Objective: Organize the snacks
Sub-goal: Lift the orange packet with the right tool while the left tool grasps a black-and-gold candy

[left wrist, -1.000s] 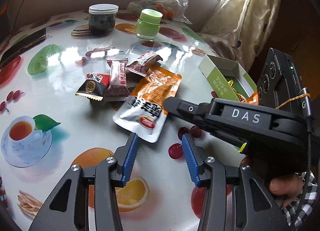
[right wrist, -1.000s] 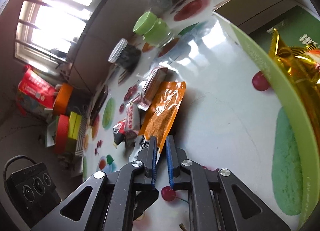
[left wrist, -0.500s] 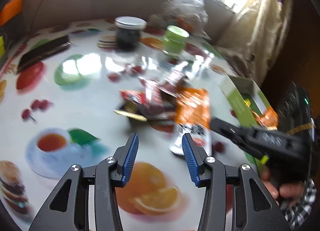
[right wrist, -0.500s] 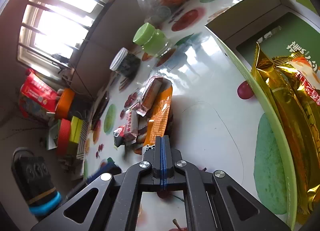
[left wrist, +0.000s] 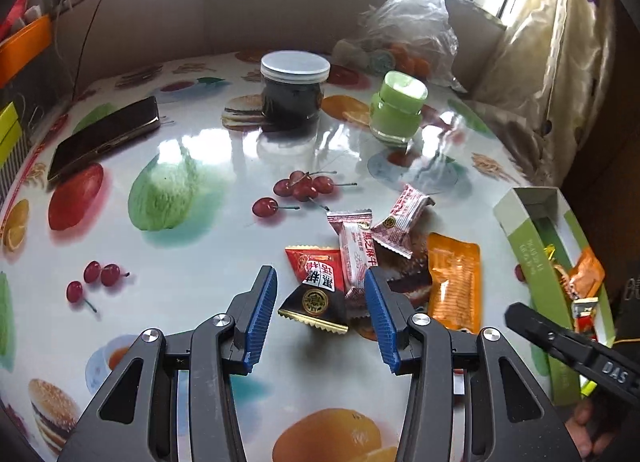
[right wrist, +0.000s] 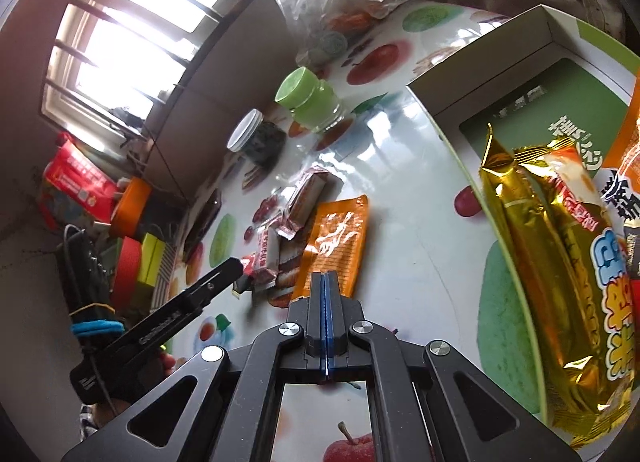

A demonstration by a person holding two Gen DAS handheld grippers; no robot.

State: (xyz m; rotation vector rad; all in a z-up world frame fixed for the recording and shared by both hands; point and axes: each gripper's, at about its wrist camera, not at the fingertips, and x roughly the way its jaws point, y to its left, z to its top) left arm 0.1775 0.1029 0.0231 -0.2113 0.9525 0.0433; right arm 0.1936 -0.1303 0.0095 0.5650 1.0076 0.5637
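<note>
Several small snack packets lie in a heap on the fruit-print table: a black-and-red triangular packet (left wrist: 316, 294), two pink ones (left wrist: 358, 250) (left wrist: 400, 217) and an orange pouch (left wrist: 454, 286). My left gripper (left wrist: 320, 290) is open, its blue pads either side of the triangular packet without pressing on it. My right gripper (right wrist: 325, 282) is shut with nothing between its pads, just short of the orange pouch (right wrist: 336, 238); it also shows as a black tip (left wrist: 516, 316) beside the green box (left wrist: 516, 229). The box (right wrist: 472, 189) holds a gold packet (right wrist: 552, 262) and other snacks.
A dark jar with a white lid (left wrist: 294, 93) and a green jar (left wrist: 398, 109) stand at the back. A phone (left wrist: 104, 137) lies far left. A plastic bag (left wrist: 408, 33) sits by the wall, with a curtain at right. A hand (left wrist: 588, 426) holds the right gripper.
My left gripper swung over to the small packets, which now sit between its pads. My right gripper closed its narrow gap and drew back from the orange pouch.
</note>
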